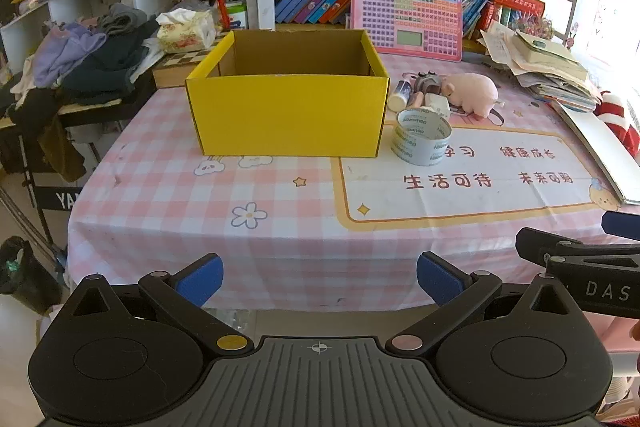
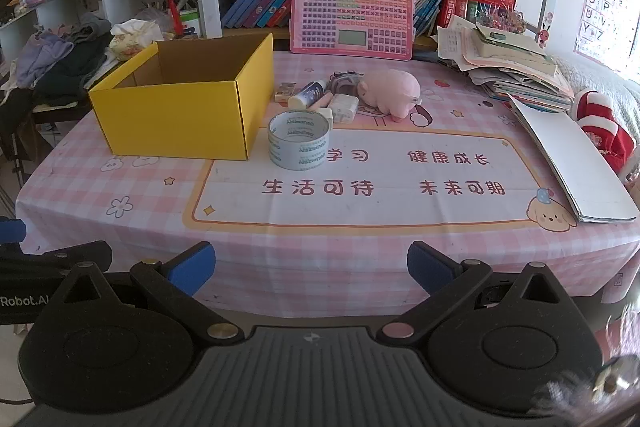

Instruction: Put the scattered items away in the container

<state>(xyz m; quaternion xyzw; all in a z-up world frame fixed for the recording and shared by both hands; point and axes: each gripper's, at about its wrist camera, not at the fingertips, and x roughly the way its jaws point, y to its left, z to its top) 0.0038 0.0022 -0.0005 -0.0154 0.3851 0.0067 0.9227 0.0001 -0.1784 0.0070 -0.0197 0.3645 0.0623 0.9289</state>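
An open yellow cardboard box [image 1: 288, 113] [image 2: 180, 117] stands on the pink checked tablecloth; its inside looks empty. Right of it lie a roll of clear tape [image 1: 423, 137] [image 2: 299, 141], a pink plush pig [image 1: 472, 93] [image 2: 390, 91], a small tube [image 1: 401, 94] [image 2: 308, 94], a toy camera [image 2: 345, 83], a white eraser-like block [image 2: 344, 107] and a small flat card [image 2: 285, 89]. My left gripper [image 1: 319, 281] is open and empty, held off the table's front edge. My right gripper [image 2: 311, 269] is open and empty, beside it to the right.
A pink keyboard-like board [image 2: 352, 17] leans on the bookshelf behind. A stack of papers and books [image 2: 516, 67] and a white folder [image 2: 576, 167] fill the table's right side. Clothes [image 1: 92, 55] are piled at the left. A red and white plush [image 2: 600, 127] lies far right.
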